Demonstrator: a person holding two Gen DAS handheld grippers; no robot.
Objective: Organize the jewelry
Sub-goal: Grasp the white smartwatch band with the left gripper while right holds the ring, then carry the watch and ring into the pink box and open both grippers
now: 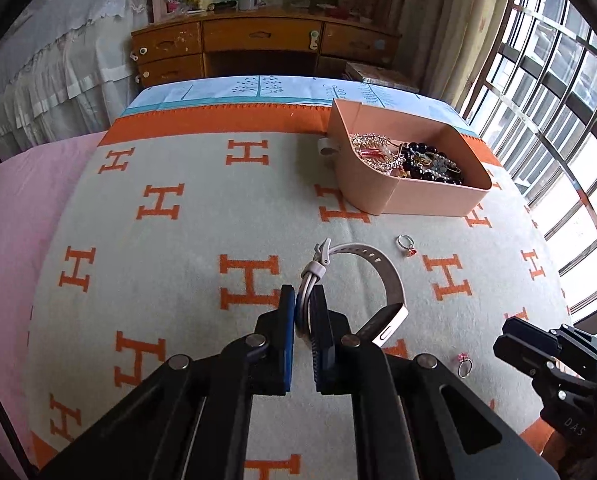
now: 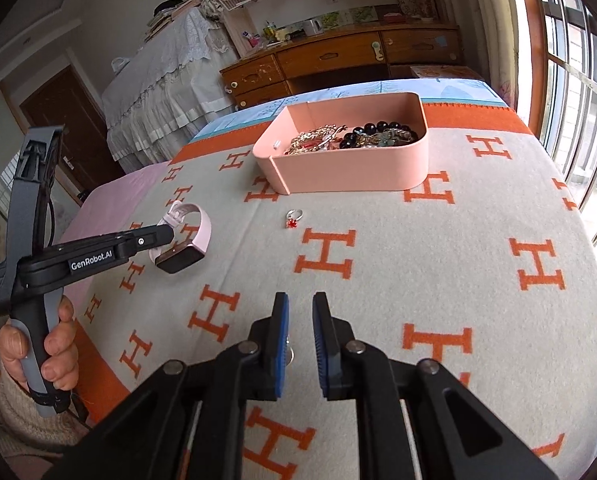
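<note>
From the left wrist view, the left hand-held gripper (image 1: 303, 312) is pinched tight on the strap of a pale pink smartwatch (image 1: 378, 280), which hangs out to the right of the jaws with its dark face tilted down toward the H-patterned blanket (image 1: 170, 240). The pink tray (image 1: 430, 200) lies beyond the watch and a little right, already heaped with dark beads and gold chains (image 1: 410, 156). I'd say the watch should be carried high enough to clear the near wall of the tray and let go over the emptier right end, not atop the tangle, since the strap loop could snag the chains. A red-stone ring (image 1: 406, 246) sits between the watch and the tray, under the likely path, and a pink-stone ring (image 1: 463, 364) lies nearer than the watch, to its right, by the right hand-held gripper (image 1: 538, 356). From the right wrist view, the right hand-held gripper (image 2: 300, 340) has its blue pads parted a little; a small ring seems to lie on the blanket between them, though I cannot tell whether they touch it. Left of the tray (image 2: 358, 176), a person's hand (image 2: 38, 344) grips the handle of the left tool, with the watch (image 2: 186, 240) held off the bed. The red ring (image 2: 293, 218) lies just this side of the tray.
</note>
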